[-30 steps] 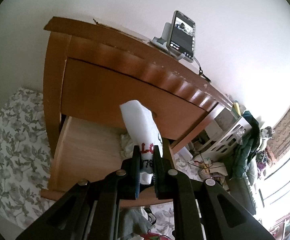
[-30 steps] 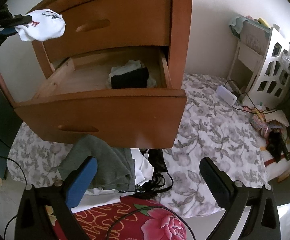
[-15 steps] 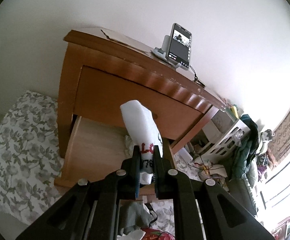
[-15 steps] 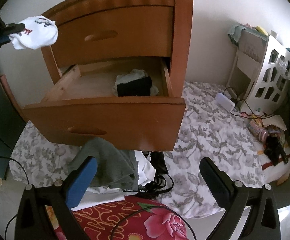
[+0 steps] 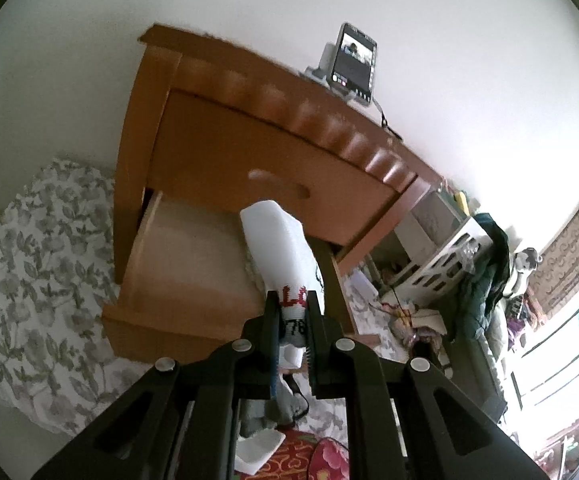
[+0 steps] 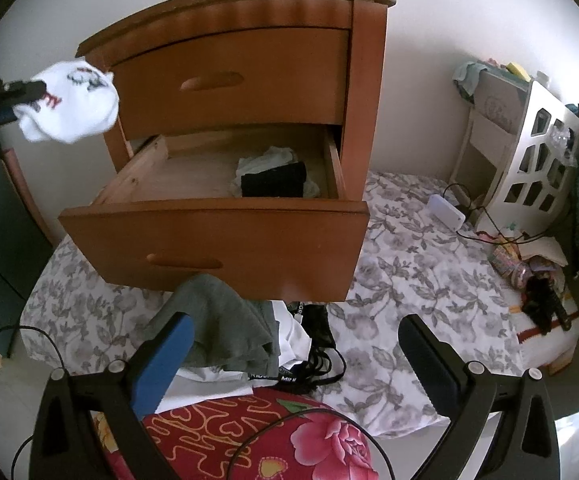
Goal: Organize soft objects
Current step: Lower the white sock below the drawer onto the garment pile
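White sock (image 5: 279, 248) sits pinched in the left gripper (image 5: 293, 316), now farther back from the open drawer (image 5: 177, 264) than a second ago. Right view: right gripper (image 6: 297, 344) gapes empty above the clothes pile (image 6: 225, 320); sock (image 6: 69, 106) hangs left of the drawer (image 6: 209, 236), not yet stowed.

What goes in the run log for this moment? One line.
left tongs: shut on white printed sock | right tongs: open, empty | wooden bottom drawer: open

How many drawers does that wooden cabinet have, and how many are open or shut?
Open: 1, the lower drawer, with folded clothes inside.
Shut: 1, the upper drawer.
Total: 2 drawers.
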Demonstrator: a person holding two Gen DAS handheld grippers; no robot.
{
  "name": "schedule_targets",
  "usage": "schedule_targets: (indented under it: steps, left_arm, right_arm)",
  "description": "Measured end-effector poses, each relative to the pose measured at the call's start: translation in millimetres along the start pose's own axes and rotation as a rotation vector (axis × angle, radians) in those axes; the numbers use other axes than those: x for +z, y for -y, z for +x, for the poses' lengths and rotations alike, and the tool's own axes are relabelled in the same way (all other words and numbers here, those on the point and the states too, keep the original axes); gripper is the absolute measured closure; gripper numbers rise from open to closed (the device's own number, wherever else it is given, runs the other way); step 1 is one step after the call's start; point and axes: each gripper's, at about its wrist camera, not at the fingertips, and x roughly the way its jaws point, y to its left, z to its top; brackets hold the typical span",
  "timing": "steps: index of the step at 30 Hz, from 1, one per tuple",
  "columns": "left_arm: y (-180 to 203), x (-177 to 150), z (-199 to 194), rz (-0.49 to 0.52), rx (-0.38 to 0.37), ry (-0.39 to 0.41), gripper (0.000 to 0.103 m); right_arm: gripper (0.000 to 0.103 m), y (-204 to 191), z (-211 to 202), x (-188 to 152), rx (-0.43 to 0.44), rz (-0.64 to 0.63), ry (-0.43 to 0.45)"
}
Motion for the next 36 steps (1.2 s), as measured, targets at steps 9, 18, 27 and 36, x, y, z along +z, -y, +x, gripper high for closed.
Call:
schedule_targets:
  steps: [9, 18, 27, 36]
  left_arm:
    - [-4, -29, 25, -0.016, -0.025, -0.103, 0.092]
    - [1, -54, 62, -0.008, -0.058, -0.222, 0.092]
    - [-11, -98, 123, -0.036, -0.057, -0.407, 0.092]
    - [-48, -148, 170, -0.092, 0.078, -0.573, 0.092]
  right_arm:
    - [0.0, 0, -3, -2, -0.004, 0.0, -0.001]
    - [0.0, 3, 2, -4, -0.005, 0.004, -0.022]
    - [0.0, 5, 13, -6, -0.006, 0.008, -0.048]
    - [0.0, 6, 20, -7, -0.008, 0.009, -0.065]
